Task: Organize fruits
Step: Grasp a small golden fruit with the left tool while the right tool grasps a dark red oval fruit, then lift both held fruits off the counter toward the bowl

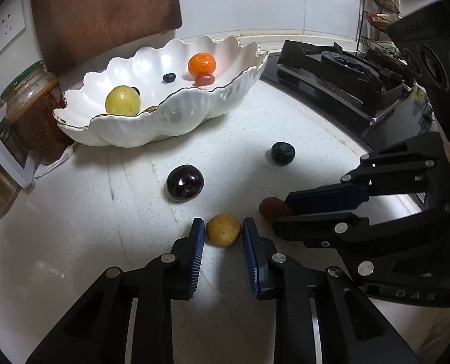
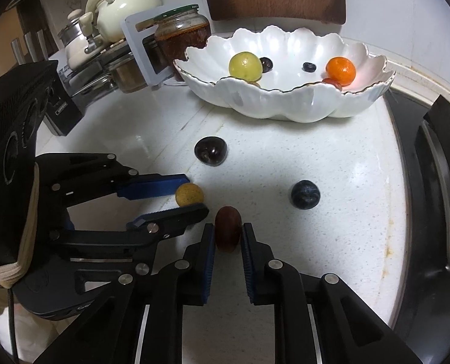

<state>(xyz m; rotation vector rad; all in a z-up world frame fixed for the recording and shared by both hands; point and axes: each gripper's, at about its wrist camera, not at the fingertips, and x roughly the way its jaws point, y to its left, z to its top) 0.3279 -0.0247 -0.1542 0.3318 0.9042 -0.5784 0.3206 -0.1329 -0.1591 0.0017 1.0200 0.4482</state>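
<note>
My left gripper is open around a small tan round fruit on the white counter, with a small gap on each side. My right gripper is shut on a dark red oblong fruit. In the right wrist view the left gripper and the tan fruit show at left. A dark cherry and a blueberry lie on the counter. The white scalloped bowl holds a green fruit, an orange, a blueberry and small red fruits.
A black gas stove stands right of the bowl. A sauce jar and a wooden cutting board are behind the bowl at left. A white teapot and metal canisters stand far left in the right wrist view.
</note>
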